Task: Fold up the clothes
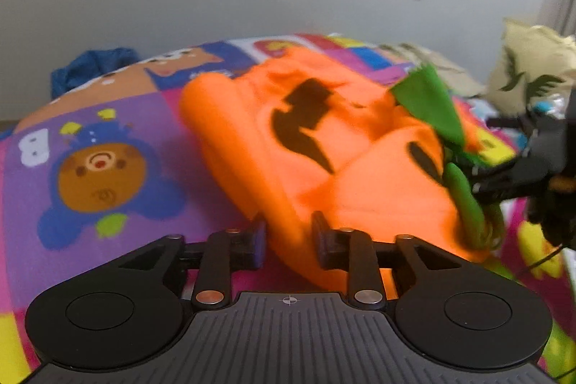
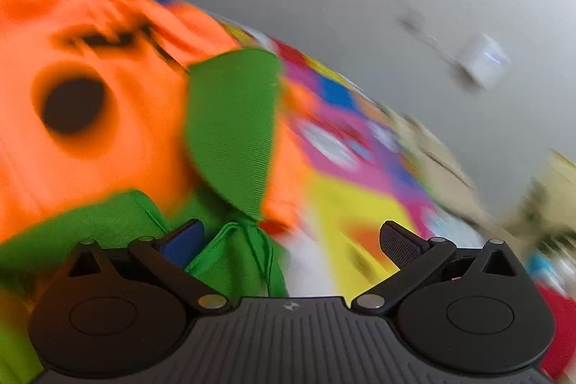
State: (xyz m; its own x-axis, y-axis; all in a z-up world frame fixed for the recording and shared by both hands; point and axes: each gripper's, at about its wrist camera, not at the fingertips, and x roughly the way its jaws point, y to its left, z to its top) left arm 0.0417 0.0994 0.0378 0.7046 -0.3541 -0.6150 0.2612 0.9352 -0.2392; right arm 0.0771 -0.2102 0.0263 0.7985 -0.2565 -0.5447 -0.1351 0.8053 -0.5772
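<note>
Cartoon blanket (image 1: 108, 132) underneath; L tongs (image 1: 288, 240) clamped on orange garment (image 1: 324, 150) fold, R tongs (image 2: 291, 240) apart, green trim between

Left gripper (image 1: 288, 236) clamped, right gripper (image 2: 291, 240) spread.

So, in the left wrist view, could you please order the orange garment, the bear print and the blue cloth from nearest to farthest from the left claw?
1. Orange garment, between the pads.
2. Bear print, left on the blanket.
3. Blue cloth, far left by the wall.
</note>
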